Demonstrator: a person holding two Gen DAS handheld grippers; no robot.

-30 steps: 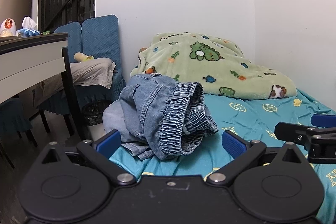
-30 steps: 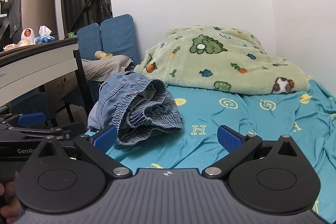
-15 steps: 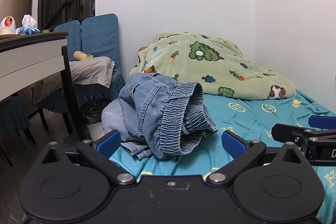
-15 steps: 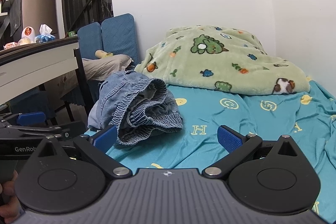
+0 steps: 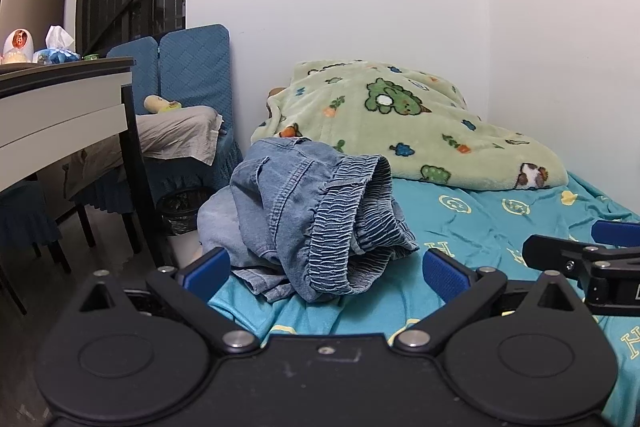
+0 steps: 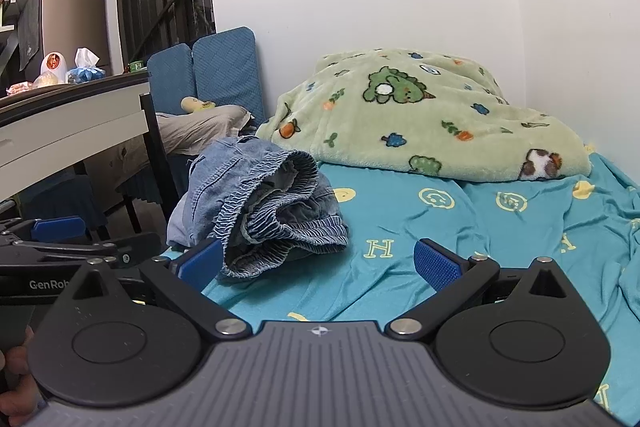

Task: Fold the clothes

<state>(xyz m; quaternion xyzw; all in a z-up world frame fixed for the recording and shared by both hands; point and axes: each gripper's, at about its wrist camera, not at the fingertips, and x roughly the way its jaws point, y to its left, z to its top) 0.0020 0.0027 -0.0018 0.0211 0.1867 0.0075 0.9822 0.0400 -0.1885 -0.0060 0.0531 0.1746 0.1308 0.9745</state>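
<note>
A crumpled pair of denim shorts (image 5: 312,211) with an elastic waistband lies in a heap near the left edge of the bed, on a teal sheet (image 5: 472,223). My left gripper (image 5: 326,269) is open just short of the heap, its blue pads on either side of the heap's near edge. The right gripper (image 6: 318,263) is also open, with the shorts (image 6: 264,207) ahead and to its left. Each gripper shows at the edge of the other's view: the right gripper (image 5: 592,251) in the left wrist view, the left gripper (image 6: 80,239) in the right wrist view. Neither holds anything.
A bunched green cartoon blanket (image 5: 400,123) fills the head of the bed against the wall. Left of the bed stand a white desk (image 5: 60,115), blue-covered chairs (image 5: 188,75) and a dark bin (image 5: 180,203) on the floor. Bare teal sheet (image 6: 460,227) stretches to the right.
Both views have shifted only slightly; the shorts sit a touch nearer in the left wrist view. Both grippers stay open and nothing was grasped.
</note>
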